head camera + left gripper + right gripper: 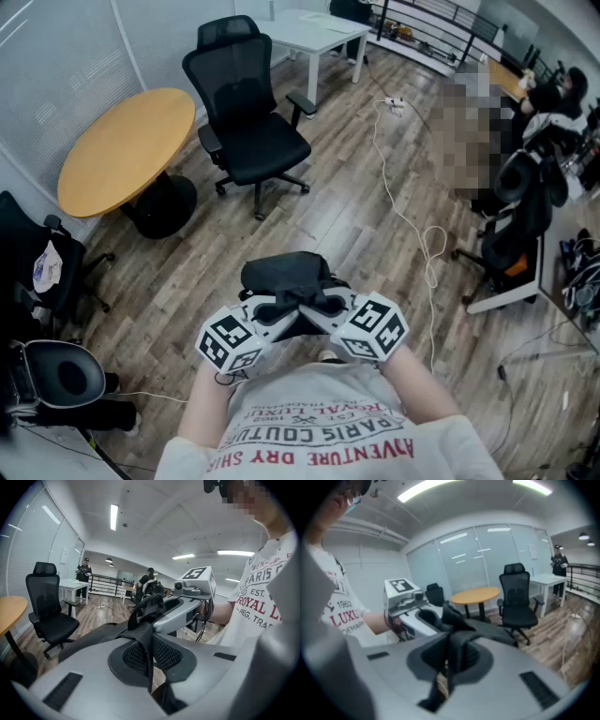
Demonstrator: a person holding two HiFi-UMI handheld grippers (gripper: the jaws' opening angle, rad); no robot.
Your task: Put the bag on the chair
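Observation:
A black bag (pixel 285 273) hangs in the air in front of the person, carried by its straps. My left gripper (pixel 278 316) is shut on one black strap (pixel 142 641), which runs between its jaws. My right gripper (pixel 314 314) is shut on the other strap (pixel 457 651), just beside the left one. The two grippers almost touch, angled toward each other. The black office chair (pixel 246 122) stands on the wood floor some way ahead, its seat bare; it also shows as the chair (pixel 47 609) at left and the chair (pixel 518 599) at right.
A round wooden table (pixel 127 148) stands left of the chair. A white desk (pixel 309 33) is behind it. A white cable (pixel 412 206) trails over the floor at right. Another black chair (pixel 37 267) and a stool (pixel 61 375) stand at left. People sit at far right.

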